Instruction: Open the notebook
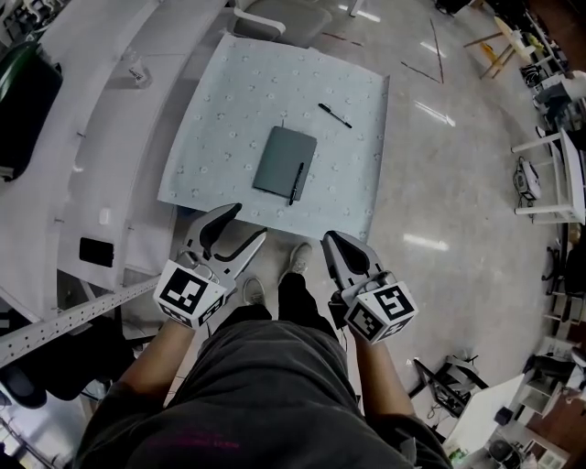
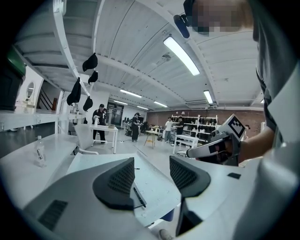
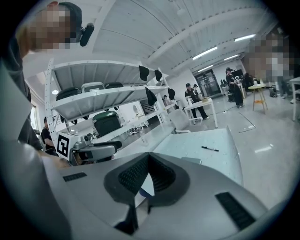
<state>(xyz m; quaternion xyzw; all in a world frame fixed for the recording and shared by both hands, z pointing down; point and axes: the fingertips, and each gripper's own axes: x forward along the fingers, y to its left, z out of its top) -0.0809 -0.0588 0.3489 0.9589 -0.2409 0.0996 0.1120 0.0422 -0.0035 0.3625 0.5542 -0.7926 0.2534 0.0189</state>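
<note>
A closed grey-green notebook (image 1: 283, 160) lies in the middle of the pale table (image 1: 229, 110), with a black pen (image 1: 296, 183) resting along its right edge. A second black pen (image 1: 334, 115) lies farther back on the table. Both grippers hang in front of the table's near edge, short of the notebook. My left gripper (image 1: 247, 223) is open and empty; in its own view the jaws (image 2: 152, 176) frame the near pen (image 2: 139, 197). My right gripper (image 1: 331, 240) is shut on nothing, and its pads meet (image 3: 149, 161) below a corner of the notebook (image 3: 192, 160).
White shelving (image 1: 82, 137) runs along the left of the table. A white chair (image 1: 270, 20) stands at the far end. A small bottle (image 2: 40, 152) sits on the left counter. Several people stand in the distance (image 2: 136, 126). My shoes (image 1: 298, 259) are at the table's near edge.
</note>
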